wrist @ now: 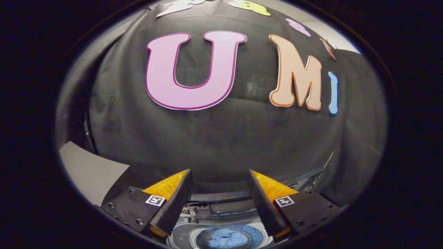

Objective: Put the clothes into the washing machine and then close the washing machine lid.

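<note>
Spreading wide, fingers (219, 180) empty, clothes (225, 238) in washing machine (180, 235) below

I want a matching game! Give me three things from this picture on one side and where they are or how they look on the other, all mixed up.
Things:
1. light blue bunched clothes
2. gripper
3. round white top-loading washing machine

Clues:
A. open, nothing held between its fingers
B. lying inside the drum
C. lid up, drum showing below the fingers

Pairs: 1-B, 2-A, 3-C
</note>
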